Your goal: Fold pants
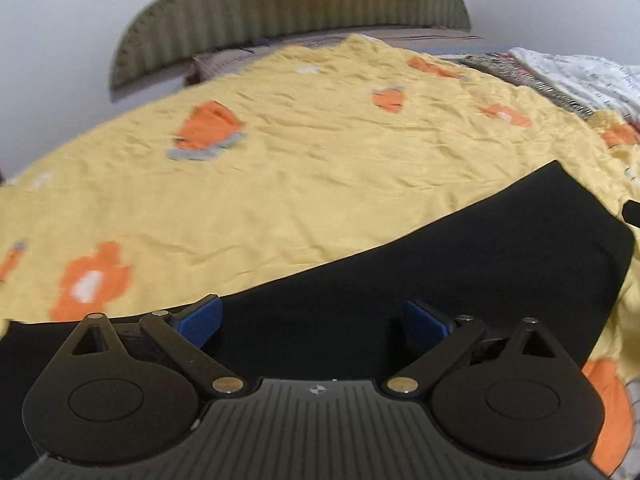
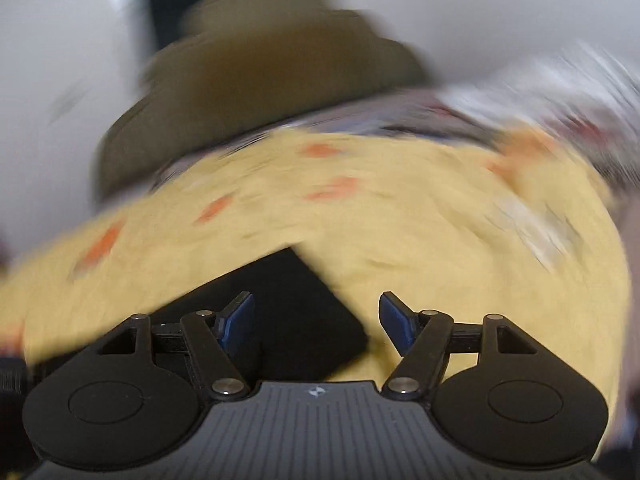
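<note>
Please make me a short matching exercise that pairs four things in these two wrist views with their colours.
Things:
1. pants
2. bedspread
3. headboard
4. finger pads of the left gripper

Colours:
A. olive green
B. blue
C. black
D. yellow with orange patches

Pairs: 1-C, 2-D, 3-A, 4-B

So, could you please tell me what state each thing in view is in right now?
Pants: lying flat on the sheet, not gripped.
Sheet: spread out, lightly wrinkled.
Left gripper: jaws open over the pants, empty.
Right gripper: jaws open, empty, at the pants' corner.
</note>
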A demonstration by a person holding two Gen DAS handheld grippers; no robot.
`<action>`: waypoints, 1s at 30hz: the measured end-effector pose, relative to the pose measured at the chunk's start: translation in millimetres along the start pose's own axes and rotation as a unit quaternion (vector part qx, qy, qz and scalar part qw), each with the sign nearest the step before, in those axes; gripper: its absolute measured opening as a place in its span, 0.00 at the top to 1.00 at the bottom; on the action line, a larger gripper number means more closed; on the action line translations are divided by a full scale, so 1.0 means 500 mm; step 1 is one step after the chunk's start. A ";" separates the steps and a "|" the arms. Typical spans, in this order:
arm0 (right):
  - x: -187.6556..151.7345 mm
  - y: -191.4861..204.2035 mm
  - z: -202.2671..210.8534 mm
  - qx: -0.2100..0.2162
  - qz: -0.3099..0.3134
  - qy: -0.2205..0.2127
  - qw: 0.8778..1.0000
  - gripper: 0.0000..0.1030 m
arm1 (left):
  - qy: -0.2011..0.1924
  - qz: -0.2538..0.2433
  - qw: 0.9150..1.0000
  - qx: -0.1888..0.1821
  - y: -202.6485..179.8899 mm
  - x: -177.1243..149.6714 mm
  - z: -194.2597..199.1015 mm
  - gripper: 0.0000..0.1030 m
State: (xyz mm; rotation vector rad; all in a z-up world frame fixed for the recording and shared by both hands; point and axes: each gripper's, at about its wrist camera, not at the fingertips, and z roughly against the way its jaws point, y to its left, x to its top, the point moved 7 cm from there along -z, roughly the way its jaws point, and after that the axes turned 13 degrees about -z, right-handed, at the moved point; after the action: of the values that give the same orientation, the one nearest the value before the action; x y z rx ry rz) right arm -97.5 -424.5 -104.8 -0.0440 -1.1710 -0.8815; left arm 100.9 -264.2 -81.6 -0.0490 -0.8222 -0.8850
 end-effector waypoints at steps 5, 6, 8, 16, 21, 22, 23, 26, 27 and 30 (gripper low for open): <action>-0.052 0.166 -0.088 0.111 0.163 0.114 0.974 0.35 | 0.016 -0.024 0.999 -0.017 -0.012 -0.014 -0.010 0.04; -0.062 0.183 -0.117 0.113 0.184 0.131 0.968 0.35 | 0.023 -0.027 0.999 -0.017 -0.016 -0.015 -0.021 0.04; -0.061 0.195 -0.177 0.090 0.211 0.143 0.963 0.35 | 0.018 -0.021 1.000 -0.013 -0.014 -0.012 -0.041 0.02; 0.039 0.142 -0.203 0.062 0.133 0.098 0.984 0.35 | 0.013 0.067 0.997 -0.034 0.034 0.009 -0.046 0.08; -0.007 0.111 -0.146 0.096 0.169 0.160 0.968 0.30 | 0.009 0.086 0.996 -0.026 0.035 -0.033 0.027 0.02; -0.015 0.102 -0.160 0.088 0.174 0.172 0.966 0.30 | 0.013 0.092 0.995 -0.021 0.033 -0.038 0.027 0.02; -0.018 0.097 -0.179 0.080 0.176 0.176 0.965 0.29 | 0.017 0.095 0.995 -0.015 0.030 -0.041 0.022 0.02; 0.003 0.096 -0.218 0.073 0.157 0.165 0.971 0.16 | 0.050 0.094 0.994 0.014 0.030 -0.044 -0.024 0.00; 0.010 0.098 -0.234 0.062 0.160 0.159 0.972 0.10 | 0.051 0.097 0.994 0.023 0.034 -0.040 -0.037 0.00; 0.020 0.107 -0.256 0.045 0.158 0.154 0.974 0.00 | 0.050 0.114 0.992 0.035 0.053 -0.022 -0.057 0.00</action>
State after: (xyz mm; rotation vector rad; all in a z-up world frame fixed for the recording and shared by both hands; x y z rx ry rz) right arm 36.6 -452.9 -130.3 -0.0184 -0.8797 -0.5299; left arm 133.1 -250.0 -101.0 -0.0354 -0.7380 -0.6376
